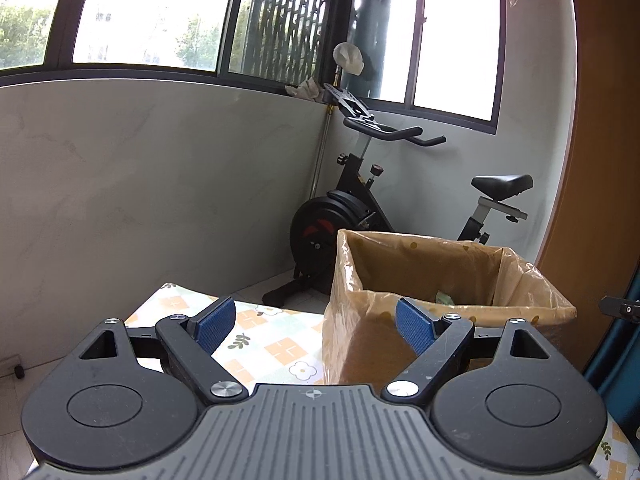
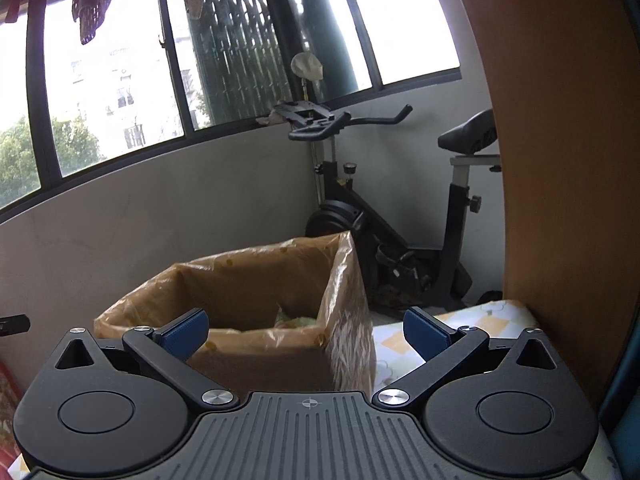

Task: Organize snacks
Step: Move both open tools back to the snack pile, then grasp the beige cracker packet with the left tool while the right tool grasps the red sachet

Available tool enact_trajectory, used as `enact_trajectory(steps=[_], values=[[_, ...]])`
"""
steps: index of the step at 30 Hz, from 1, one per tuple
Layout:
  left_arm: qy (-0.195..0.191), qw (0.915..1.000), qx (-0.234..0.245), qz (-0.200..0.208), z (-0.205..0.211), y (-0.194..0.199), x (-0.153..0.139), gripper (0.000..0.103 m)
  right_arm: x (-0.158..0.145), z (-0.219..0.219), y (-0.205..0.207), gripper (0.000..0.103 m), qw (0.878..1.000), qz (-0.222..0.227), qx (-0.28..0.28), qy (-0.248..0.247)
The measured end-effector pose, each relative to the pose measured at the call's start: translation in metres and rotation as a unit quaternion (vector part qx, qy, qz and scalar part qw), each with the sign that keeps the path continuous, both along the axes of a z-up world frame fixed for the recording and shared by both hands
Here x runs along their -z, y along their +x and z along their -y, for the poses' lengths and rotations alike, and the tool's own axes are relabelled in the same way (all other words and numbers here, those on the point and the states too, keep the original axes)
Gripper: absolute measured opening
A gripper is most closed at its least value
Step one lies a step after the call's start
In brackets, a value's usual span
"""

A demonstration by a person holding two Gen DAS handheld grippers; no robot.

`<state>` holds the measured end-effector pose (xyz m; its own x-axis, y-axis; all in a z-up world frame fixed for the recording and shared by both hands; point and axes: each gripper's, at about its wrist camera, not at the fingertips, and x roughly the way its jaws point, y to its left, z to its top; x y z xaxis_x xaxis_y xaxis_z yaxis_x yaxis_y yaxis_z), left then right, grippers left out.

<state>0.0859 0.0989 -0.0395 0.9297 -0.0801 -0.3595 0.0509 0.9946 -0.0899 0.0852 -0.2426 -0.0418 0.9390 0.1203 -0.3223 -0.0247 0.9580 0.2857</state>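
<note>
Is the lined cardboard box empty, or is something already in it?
Not empty. The cardboard box stands upright and open-topped, and a greenish packet shows low inside by the near wall. How much more lies below the rim, I cannot tell.

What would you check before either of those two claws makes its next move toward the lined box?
1. Left gripper open with nothing between its pads: ok.
2. Right gripper open with nothing between its pads: ok.
3. Cardboard box upright on the patterned tablecloth, mouth open: ok.
4. Plastic liner folded over the rim, not blocking the opening: ok.
5. Room left inside the box: cannot tell; only a bit of a greenish packet shows.
6. Snacks still waiting to be sorted: cannot tell; none in either view.
</note>
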Motion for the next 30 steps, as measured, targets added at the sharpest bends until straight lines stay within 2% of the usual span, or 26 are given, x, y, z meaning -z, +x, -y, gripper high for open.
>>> enact_trajectory(steps=[7,14,21,27,30], values=[[0.008,0.9999,-0.008,-0.012,-0.011,-0.024,0.033,0.089,0.036,-0.013,-0.02,0.103,0.999,-0.022,-0.011,-0.033],[-0.003,0.9979,-0.008,-0.064,-0.018,-0.035,0.082,0.089,0.075,-0.033,-0.036,0.103,0.997,-0.04,-0.012,-0.061],[-0.002,0.9924,0.02,-0.121,-0.013,-0.028,0.133,0.087,0.113,-0.057,-0.046,0.102,0.993,-0.07,-0.027,-0.086],[0.018,0.9889,0.028,-0.144,-0.003,-0.023,0.16,0.084,0.139,-0.067,-0.053,0.092,0.99,-0.092,-0.03,-0.105],[0.019,0.9889,0.028,-0.145,0.0,-0.021,0.166,0.084,0.152,-0.067,-0.051,0.08,0.988,-0.106,-0.031,-0.112]])
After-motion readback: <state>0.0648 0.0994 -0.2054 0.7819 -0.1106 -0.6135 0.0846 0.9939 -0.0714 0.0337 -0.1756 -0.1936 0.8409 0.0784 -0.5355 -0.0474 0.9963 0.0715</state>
